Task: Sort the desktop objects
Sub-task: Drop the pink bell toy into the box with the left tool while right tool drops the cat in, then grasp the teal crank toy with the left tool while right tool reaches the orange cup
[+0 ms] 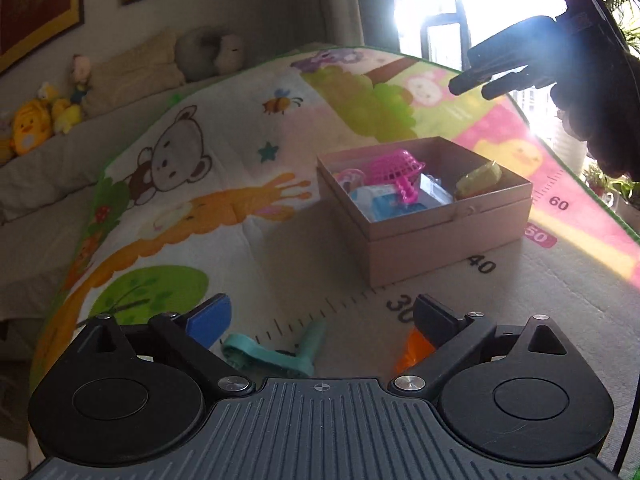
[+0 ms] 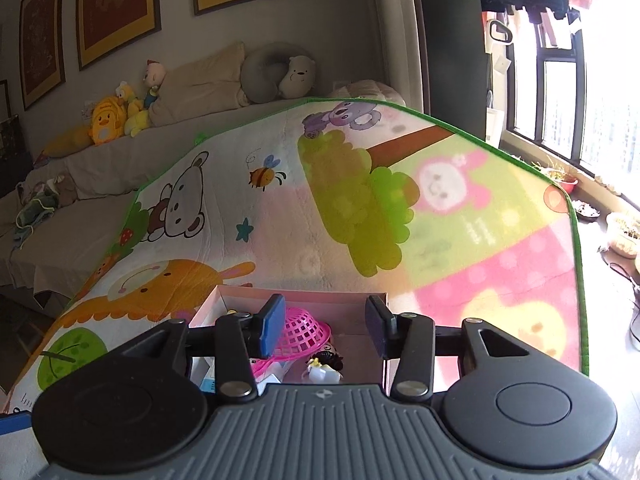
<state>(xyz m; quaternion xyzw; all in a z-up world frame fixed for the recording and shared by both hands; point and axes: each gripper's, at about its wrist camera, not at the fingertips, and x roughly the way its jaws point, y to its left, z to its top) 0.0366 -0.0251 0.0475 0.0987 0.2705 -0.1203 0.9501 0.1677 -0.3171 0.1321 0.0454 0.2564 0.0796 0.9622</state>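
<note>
A pink cardboard box (image 1: pixel 440 232) stands on the play mat, holding a pink plastic basket (image 1: pixel 394 168), blue-and-white packets (image 1: pixel 384 200) and a yellow-green item (image 1: pixel 480 178). My left gripper (image 1: pixel 320 320) hangs low over the mat, open wide. A teal plastic toy (image 1: pixel 276 354) lies on the mat between its fingers, untouched, and an orange piece (image 1: pixel 412 350) shows behind the right finger. My right gripper (image 2: pixel 325 328) is open above the box (image 2: pixel 304 292), over the pink basket (image 2: pixel 304 332). A small dark-haired figure (image 2: pixel 324 364) sits below its fingers, apart from the pads. The right gripper (image 1: pixel 474 88) also appears at the top right of the left wrist view.
The colourful cartoon play mat (image 2: pixel 360 208) has a printed ruler along one side. A sofa (image 2: pixel 100 184) with plush toys and cushions runs behind it. Potted plants (image 2: pixel 560 178) line the bright window sill on the right.
</note>
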